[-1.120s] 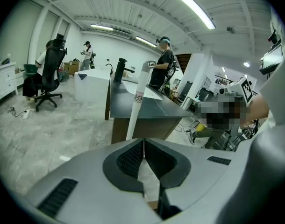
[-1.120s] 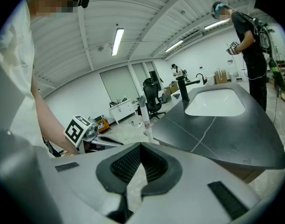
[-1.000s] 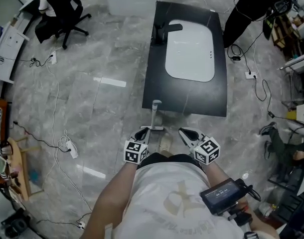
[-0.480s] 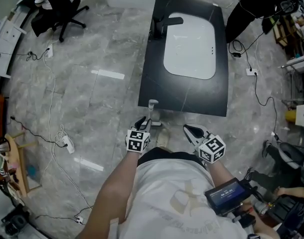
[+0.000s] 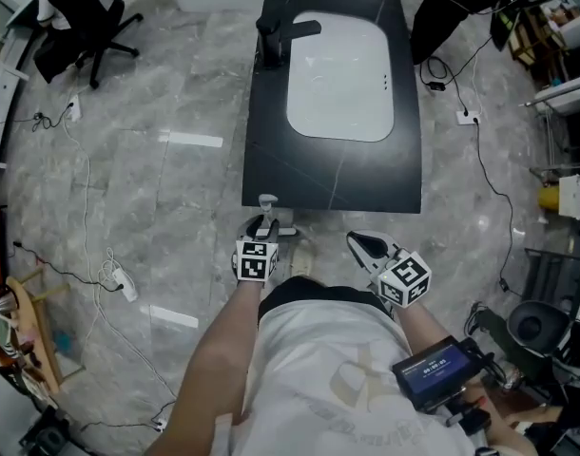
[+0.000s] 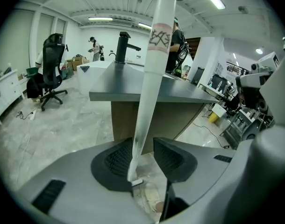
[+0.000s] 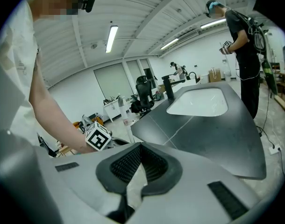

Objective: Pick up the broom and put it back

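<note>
Your left claw [image 6: 144, 146] stood open round the broom handle [image 6: 154, 64]; your right claw [image 7: 141, 148] was closed, empty. The handle looked light, stiff and slick, so a firm mid-shaft clamp suited.

The broom [image 6: 151, 73] (lower end) hides behind the left gripper [image 6: 143, 155].

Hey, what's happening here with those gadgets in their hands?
A person stands at a dark counter with a tool in each hand. The left tool has a white broom handle between its open jaws, not yet clamped. The right tool is shut and empty, off to the side.
</note>
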Demonstrator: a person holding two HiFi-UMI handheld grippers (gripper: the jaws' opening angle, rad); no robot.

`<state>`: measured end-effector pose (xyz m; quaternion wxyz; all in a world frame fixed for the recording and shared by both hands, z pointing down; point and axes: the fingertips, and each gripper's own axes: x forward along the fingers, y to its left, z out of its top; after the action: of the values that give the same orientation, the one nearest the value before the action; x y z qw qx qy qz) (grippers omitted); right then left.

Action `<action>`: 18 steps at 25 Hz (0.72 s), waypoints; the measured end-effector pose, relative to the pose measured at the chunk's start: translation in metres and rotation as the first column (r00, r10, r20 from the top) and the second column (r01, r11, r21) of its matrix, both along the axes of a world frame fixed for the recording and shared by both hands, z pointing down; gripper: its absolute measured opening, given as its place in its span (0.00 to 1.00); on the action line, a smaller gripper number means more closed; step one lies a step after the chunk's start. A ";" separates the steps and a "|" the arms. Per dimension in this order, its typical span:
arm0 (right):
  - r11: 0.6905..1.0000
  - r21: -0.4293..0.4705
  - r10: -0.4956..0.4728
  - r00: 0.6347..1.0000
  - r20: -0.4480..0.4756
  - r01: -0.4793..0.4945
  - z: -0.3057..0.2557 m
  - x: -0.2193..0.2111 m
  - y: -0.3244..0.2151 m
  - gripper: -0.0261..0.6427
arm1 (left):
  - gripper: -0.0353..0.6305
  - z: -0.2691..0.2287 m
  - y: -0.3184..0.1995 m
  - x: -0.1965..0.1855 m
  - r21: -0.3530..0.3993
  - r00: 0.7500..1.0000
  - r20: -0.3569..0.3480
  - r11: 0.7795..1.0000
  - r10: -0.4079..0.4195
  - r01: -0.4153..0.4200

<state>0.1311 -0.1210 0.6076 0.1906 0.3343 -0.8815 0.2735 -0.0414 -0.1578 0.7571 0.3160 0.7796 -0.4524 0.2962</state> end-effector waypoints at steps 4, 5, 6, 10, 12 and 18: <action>1.000 -0.007 0.018 1.000 -0.013 -0.018 0.004 0.012 0.004 0.06 | 0.25 0.013 -0.007 -0.001 -0.014 1.000 0.007 1.000 -0.016 0.016; 1.000 -0.009 0.021 1.000 -0.017 -0.021 0.005 0.015 0.005 0.06 | 0.25 0.016 -0.009 -0.003 -0.016 1.000 0.012 1.000 -0.018 0.018; 1.000 -0.009 0.025 0.999 -0.021 -0.025 0.006 0.018 0.006 0.06 | 0.25 0.018 -0.011 -0.004 -0.015 1.000 0.015 1.000 -0.018 0.018; 0.999 -0.012 0.035 0.999 -0.034 -0.035 0.008 0.028 0.007 0.06 | 0.25 0.019 -0.021 0.000 -0.001 1.000 0.014 1.000 -0.014 0.015; 0.999 -0.014 0.033 0.999 -0.037 -0.033 0.008 0.029 0.008 0.06 | 0.25 0.019 -0.023 0.002 0.002 1.000 0.019 1.000 -0.011 0.011; 1.000 -0.010 0.024 0.999 -0.032 -0.024 0.007 0.025 0.009 0.06 | 0.20 0.017 -0.017 0.003 0.014 0.998 0.057 1.000 0.004 -0.004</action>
<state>0.1560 -0.1125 0.6150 0.2031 0.3481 -0.8730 0.2748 -0.0384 -0.1745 0.7743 0.2971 0.7739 -0.4616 0.3157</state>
